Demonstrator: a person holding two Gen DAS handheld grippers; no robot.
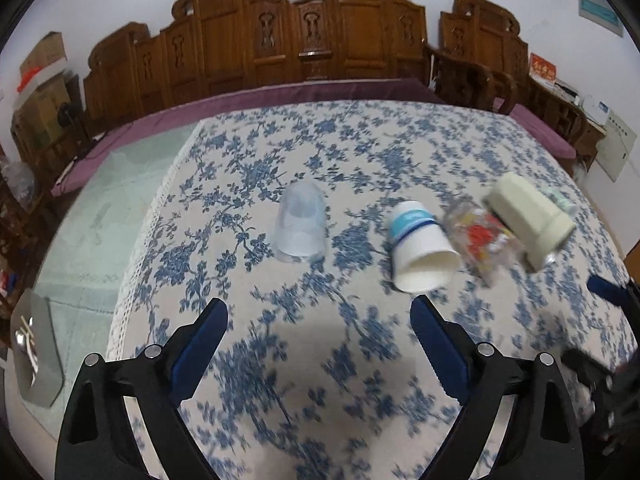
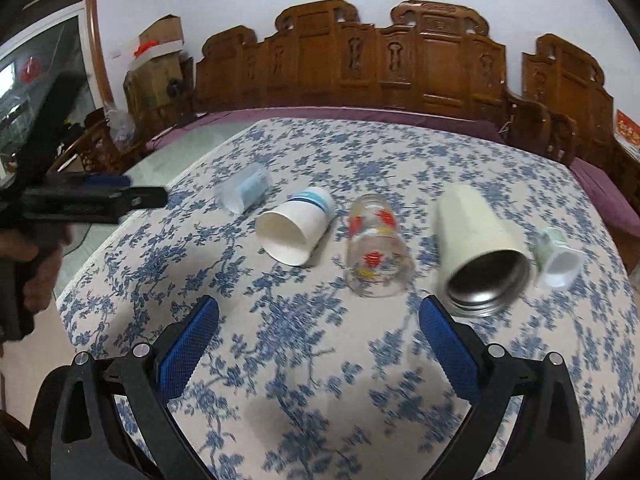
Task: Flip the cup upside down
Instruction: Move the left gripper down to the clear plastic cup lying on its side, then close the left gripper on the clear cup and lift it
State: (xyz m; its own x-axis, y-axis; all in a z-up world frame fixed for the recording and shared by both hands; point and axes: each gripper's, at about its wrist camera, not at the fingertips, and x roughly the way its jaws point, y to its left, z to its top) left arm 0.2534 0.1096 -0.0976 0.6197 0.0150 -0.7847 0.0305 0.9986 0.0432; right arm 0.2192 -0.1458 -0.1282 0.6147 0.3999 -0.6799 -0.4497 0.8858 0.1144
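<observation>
A row of cups sits on the blue-flowered tablecloth (image 2: pixel 320 360). A pale blue plastic cup (image 1: pixel 301 224) stands upside down at the left; it also shows in the right wrist view (image 2: pixel 244 192). A white paper cup (image 1: pixel 420 248) (image 2: pixel 294 230) lies on its side, mouth toward me. A clear glass with red print (image 1: pixel 482 240) (image 2: pixel 376 248), a cream steel-lined tumbler (image 1: pixel 528 220) (image 2: pixel 480 248) and a small green-and-white cup (image 2: pixel 558 258) also lie on their sides. My left gripper (image 1: pixel 318 312) is open and empty, short of the blue and paper cups. My right gripper (image 2: pixel 318 308) is open and empty, short of the glass.
Carved wooden benches (image 1: pixel 320 40) with purple cushions line the far side. The bare green tabletop (image 1: pixel 100 220) shows left of the cloth. The left gripper and the hand holding it (image 2: pixel 80 200) show at the left of the right wrist view.
</observation>
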